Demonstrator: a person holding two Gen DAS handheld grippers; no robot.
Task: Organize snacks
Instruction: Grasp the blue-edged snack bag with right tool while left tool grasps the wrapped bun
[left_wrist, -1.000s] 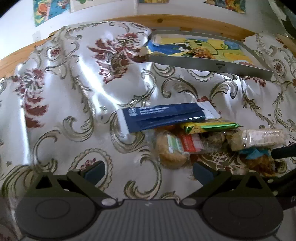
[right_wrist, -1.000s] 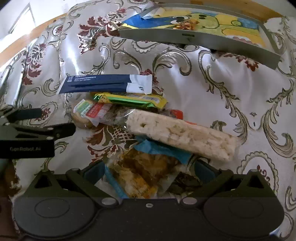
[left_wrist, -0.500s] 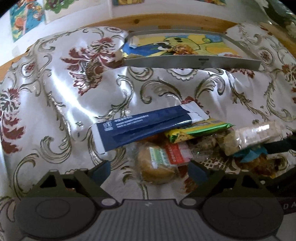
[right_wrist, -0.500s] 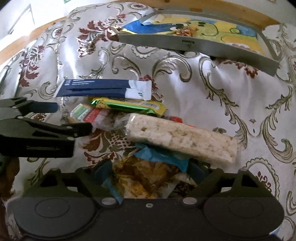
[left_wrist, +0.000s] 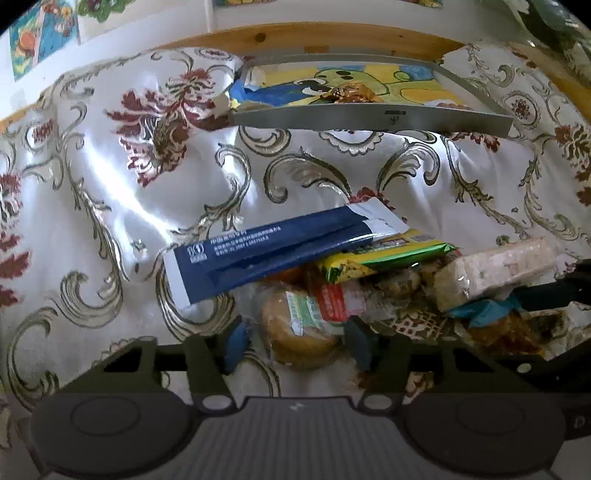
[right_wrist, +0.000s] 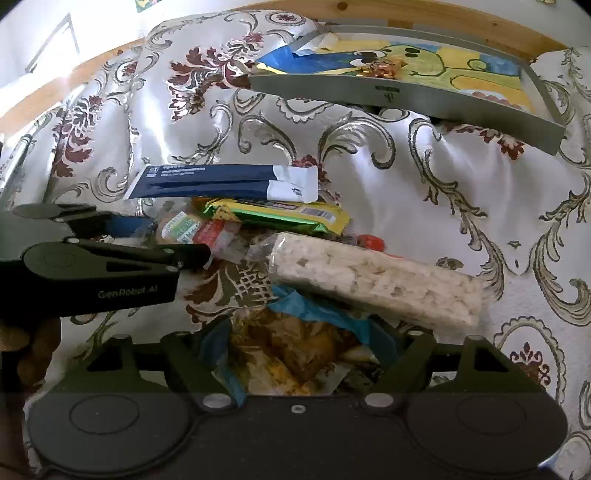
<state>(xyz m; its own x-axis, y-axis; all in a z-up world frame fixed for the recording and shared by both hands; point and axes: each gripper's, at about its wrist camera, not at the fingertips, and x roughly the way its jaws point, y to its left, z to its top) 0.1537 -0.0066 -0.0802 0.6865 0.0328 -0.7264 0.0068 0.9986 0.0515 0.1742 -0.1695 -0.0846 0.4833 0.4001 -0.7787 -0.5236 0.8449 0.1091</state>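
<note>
A pile of snacks lies on the patterned cloth. My left gripper (left_wrist: 298, 347) is shut on a wrapped round bun (left_wrist: 295, 328) with a green and red label, at the pile's left end; the right wrist view also shows this gripper (right_wrist: 177, 240). My right gripper (right_wrist: 299, 343) is shut on a crinkled packet of brown fried snacks (right_wrist: 295, 354) with blue edges. Over that packet lies a long rice cracker bar (right_wrist: 373, 284). Behind are a green-yellow bar (right_wrist: 280, 216) and a dark blue stick packet (right_wrist: 221, 182).
A grey tray (left_wrist: 369, 118) with a cartoon picture on its floor stands at the back and holds a gold-wrapped sweet (left_wrist: 347, 92) and a small packet. A wooden edge (left_wrist: 332, 37) and a wall run behind it. The shiny cloth (left_wrist: 110, 221) is wrinkled.
Both grippers moved forward into the pile and their fingers narrowed. The left closed on the bun, the right on the fried snack packet.
</note>
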